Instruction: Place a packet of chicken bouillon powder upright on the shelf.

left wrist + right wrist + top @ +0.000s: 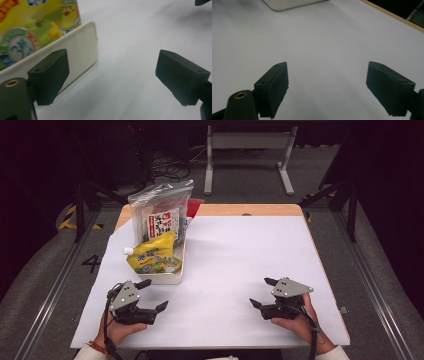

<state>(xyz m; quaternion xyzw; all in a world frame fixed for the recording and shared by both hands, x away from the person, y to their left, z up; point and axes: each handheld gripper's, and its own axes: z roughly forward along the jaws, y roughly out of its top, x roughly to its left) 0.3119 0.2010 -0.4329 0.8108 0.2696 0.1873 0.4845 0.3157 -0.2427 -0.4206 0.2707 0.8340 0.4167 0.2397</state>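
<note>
A cream tray (176,276) stands at the table's left, holding a yellow spouted pouch (152,256) and a clear bag of packets (162,212) that stands upright behind it. My left gripper (152,295) sits just in front of the tray's near edge, jaws wide open and empty. In the left gripper view its fingers (51,75) frame the tray's corner (85,47), with the pouch's printed face (32,27) above the rim. My right gripper (262,292) rests low over the white sheet at the near right, open with nothing between its fingers (273,87).
A white sheet (240,250) covers most of the wooden table (250,210). A white metal stand (247,150) and dark frames are on the floor beyond the far edge. The right gripper view catches the tray's corner (287,3) and the table's wooden edge (392,16).
</note>
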